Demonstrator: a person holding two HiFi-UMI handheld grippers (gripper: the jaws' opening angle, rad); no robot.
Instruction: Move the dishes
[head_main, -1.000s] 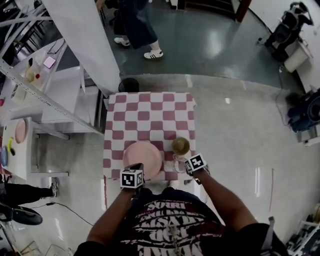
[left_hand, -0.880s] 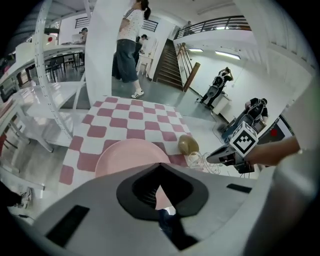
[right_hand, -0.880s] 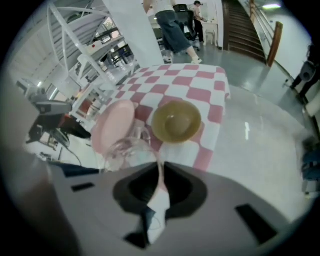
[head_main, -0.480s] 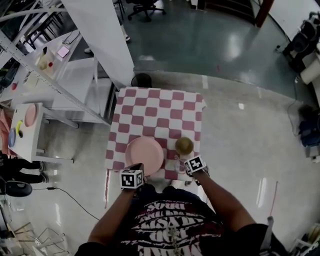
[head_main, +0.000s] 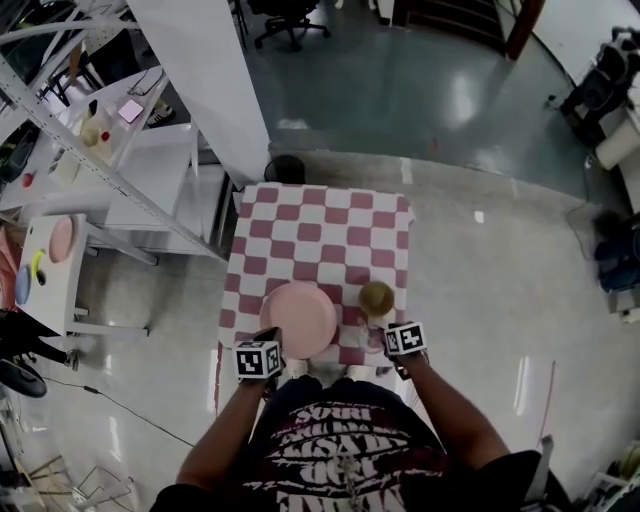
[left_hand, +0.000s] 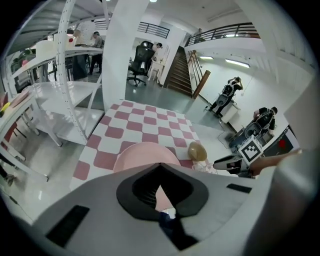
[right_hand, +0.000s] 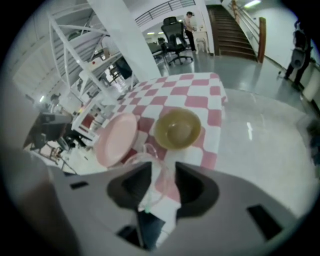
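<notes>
Left gripper (left_hand: 159, 167) — jaws closed on near rim of pink plate (head_main: 300, 318), which sits at near edge of checkered table (head_main: 320, 225). Right gripper (right_hand: 163, 169) jaws just opened, now apart. Clear glass (right_hand: 150, 175) stands between them, pads not pressing on it, at table's near right corner. Olive bowl (head_main: 376, 297) just beyond glass, beside plate — crowds both. White rack (head_main: 120, 190) and pillar (head_main: 200, 70) left of table. Office chair (head_main: 285, 15) far behind.

Grey left gripper (head_main: 268, 338), seven o'clock, clamps a round pink plate (head_main: 298, 316); grey right gripper (right_hand: 162, 175) jaws just opened around a clear glass cup (right_hand: 155, 165).
</notes>
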